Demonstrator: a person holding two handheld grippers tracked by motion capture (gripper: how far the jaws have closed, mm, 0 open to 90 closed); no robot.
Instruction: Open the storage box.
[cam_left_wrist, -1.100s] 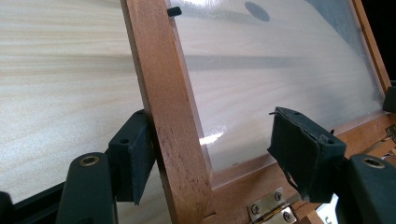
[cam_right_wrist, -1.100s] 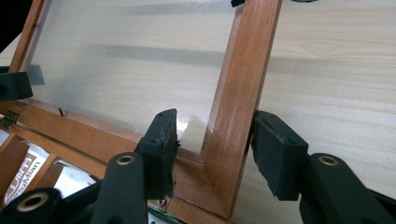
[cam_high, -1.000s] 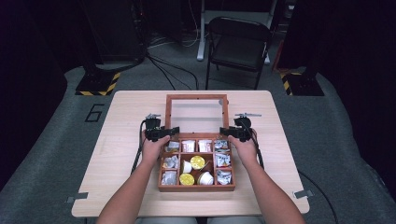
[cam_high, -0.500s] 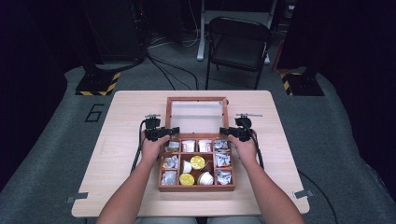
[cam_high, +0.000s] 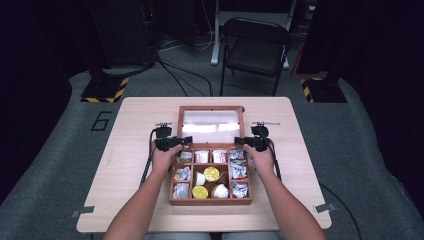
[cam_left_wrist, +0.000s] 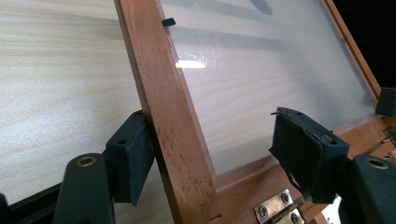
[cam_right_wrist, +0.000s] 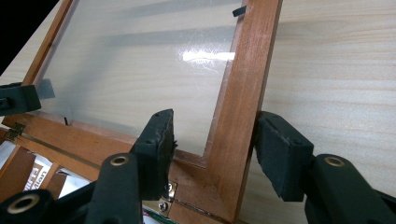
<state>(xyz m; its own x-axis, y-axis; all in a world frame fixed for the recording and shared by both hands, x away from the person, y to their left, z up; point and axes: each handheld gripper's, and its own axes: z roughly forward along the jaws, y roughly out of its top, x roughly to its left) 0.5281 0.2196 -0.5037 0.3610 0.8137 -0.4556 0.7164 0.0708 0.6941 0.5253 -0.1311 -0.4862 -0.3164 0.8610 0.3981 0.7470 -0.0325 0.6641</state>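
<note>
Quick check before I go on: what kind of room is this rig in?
Probably a lab or recording studio, not a home: a pale wooden table stands on grey carpet with a black-and-yellow hazard-striped stand base, loose black cables and a black folding chair behind.

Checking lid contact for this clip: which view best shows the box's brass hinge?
The left gripper view: the hinge sits close, screws visible, below the lid frame. The right gripper view catches a small hinge corner; the high view shows it too small.
</note>
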